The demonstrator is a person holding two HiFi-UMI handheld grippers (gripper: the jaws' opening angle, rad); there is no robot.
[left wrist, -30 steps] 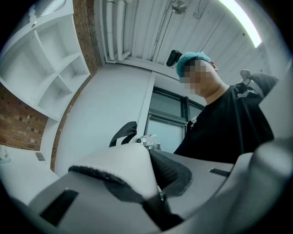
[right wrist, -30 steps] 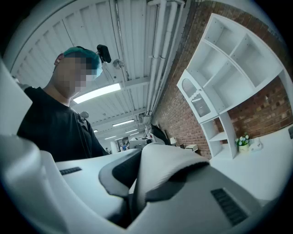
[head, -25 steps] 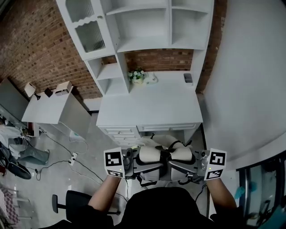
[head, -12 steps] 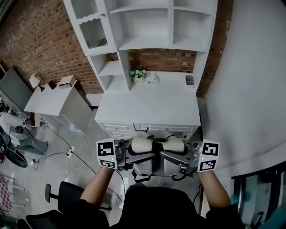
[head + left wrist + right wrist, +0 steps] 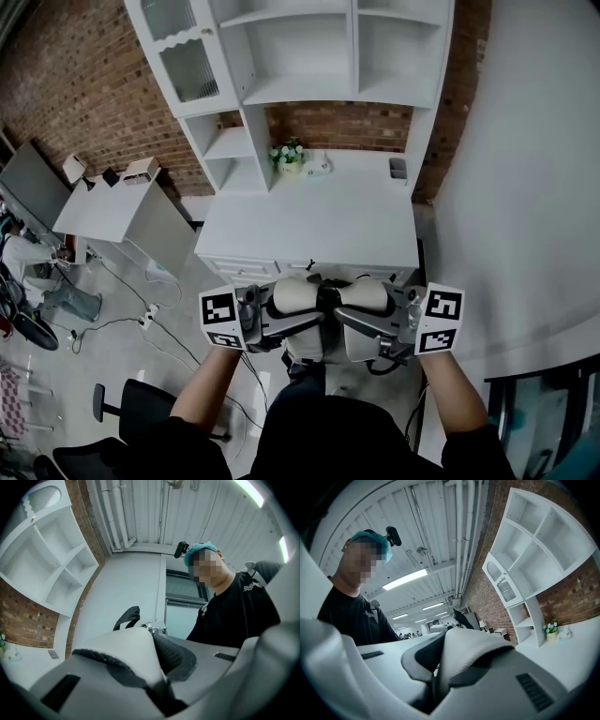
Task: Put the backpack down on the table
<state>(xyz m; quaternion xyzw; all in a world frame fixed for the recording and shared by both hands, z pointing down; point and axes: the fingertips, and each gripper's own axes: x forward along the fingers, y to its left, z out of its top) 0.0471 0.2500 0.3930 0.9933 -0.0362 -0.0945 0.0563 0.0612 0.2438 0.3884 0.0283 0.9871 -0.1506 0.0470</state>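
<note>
left claw (image 5: pixel 311 321) and right claw (image 5: pixel 349 321) each tight on a strap (image 5: pixel 294 294) of the upright backpack (image 5: pixel 306 349)

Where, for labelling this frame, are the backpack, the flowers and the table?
backpack (image 5: pixel 298 296), head view, on its pale shoulder strap.
flowers (image 5: pixel 289 153), head view, on the blooms.
table (image 5: pixel 309 230), head view, on its bare white top.

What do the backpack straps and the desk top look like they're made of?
The backpack straps look like padded fabric: pale matte face, dark mesh underside, soft bulges. The desk top is probably painted or laminated board: smooth, even white, no grain.
</note>
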